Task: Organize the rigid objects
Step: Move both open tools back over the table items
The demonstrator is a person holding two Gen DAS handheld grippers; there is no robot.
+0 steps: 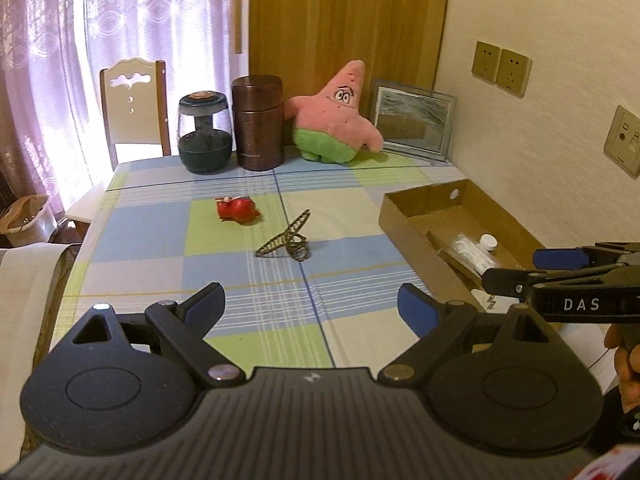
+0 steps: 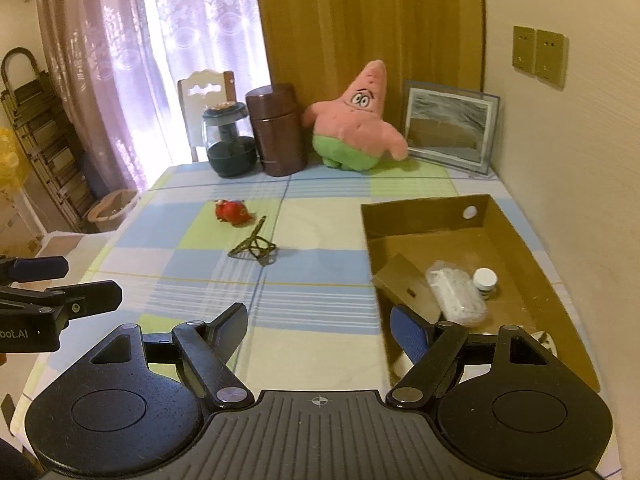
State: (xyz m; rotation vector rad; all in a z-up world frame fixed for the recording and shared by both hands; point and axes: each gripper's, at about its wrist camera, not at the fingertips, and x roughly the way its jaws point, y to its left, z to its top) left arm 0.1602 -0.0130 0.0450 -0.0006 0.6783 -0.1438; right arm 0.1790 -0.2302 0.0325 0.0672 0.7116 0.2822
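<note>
We cannot make out the small red toy (image 1: pixel 237 209), the cardboard box (image 2: pixel 516 240) hides partly behind our right fingers (image 2: pixel 412 334), and its white packet (image 2: pixel 456 294) stays blurred.

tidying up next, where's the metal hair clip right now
The metal hair clip lies on the checked tablecloth near mid-table, just right of the red toy and left of the cardboard box.

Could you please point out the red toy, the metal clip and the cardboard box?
Red toy (image 1: pixel 237 209): left wrist view, on its body.
Metal clip (image 1: pixel 285 237): left wrist view, on its raised arm.
Cardboard box (image 2: pixel 424 216): right wrist view, on its far wall.
</note>
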